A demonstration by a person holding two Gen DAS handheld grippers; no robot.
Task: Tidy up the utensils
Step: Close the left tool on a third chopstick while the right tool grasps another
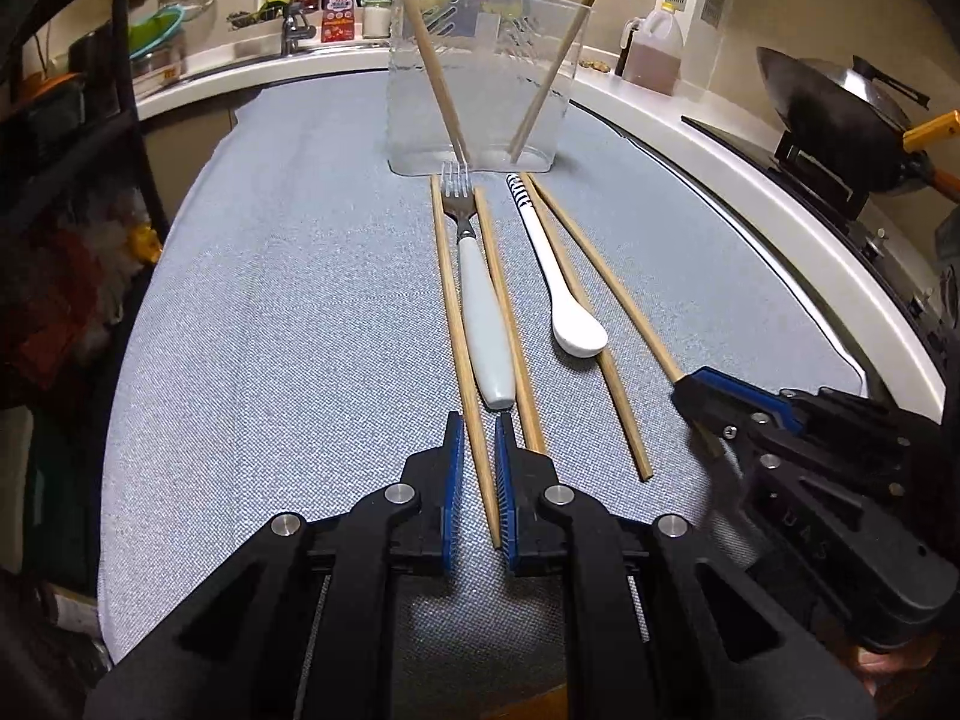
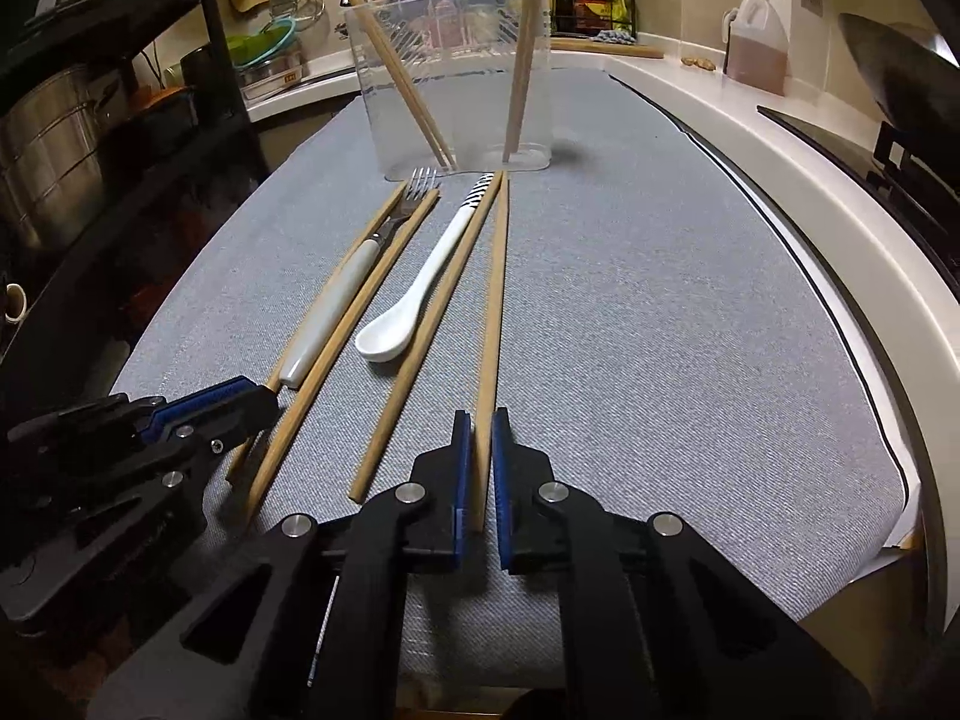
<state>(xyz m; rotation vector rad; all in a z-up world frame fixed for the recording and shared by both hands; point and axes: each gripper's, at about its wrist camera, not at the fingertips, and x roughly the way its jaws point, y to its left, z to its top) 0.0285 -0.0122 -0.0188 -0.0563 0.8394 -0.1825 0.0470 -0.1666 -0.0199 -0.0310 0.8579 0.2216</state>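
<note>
Both claws are down at the near edge of the desk [image 1: 270, 300], on its grey cloth. The left claw [image 1: 478, 420] is nearly closed, its pads pinching the leftmost chopstick [image 1: 459, 336]. The right claw [image 2: 475, 420] is clamped narrow on the rightmost chopstick [image 2: 495, 300]. Between them lie 2 more chopsticks, the white-handled fork [image 1: 480, 312] and the white spoon [image 1: 570, 306], all pointing toward the clear container [image 1: 480, 90] at the far edge, which already holds upright chopsticks.
</note>
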